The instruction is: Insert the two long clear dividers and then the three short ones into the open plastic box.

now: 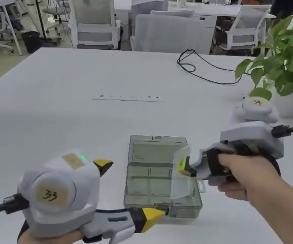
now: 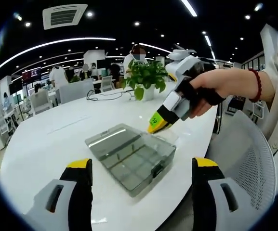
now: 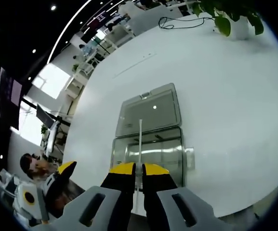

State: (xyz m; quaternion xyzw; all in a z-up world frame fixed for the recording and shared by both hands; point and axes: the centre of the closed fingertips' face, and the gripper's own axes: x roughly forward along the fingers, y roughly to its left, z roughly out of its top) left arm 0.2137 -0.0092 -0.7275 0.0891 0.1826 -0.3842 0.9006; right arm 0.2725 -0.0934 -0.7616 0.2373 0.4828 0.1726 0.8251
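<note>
Over the base of the open plastic box, at the table's near edge, the right gripper has its jaws clamped on a clear divider, which stands edge-up and runs front to back above the right-hand part of the base. Faint cross lines in the base suggest some dividers are already seated, so this looks like one of the short ones, though I cannot be sure. Next it needs lining up with its slots and pressing straight down, with no tilt. The left gripper waits with its jaws wide apart at the box's near left corner, well placed to steady it. Nothing blocks the drop; the lid lies flat behind. A pale strip, black cable and potted plant sit well apart
</note>
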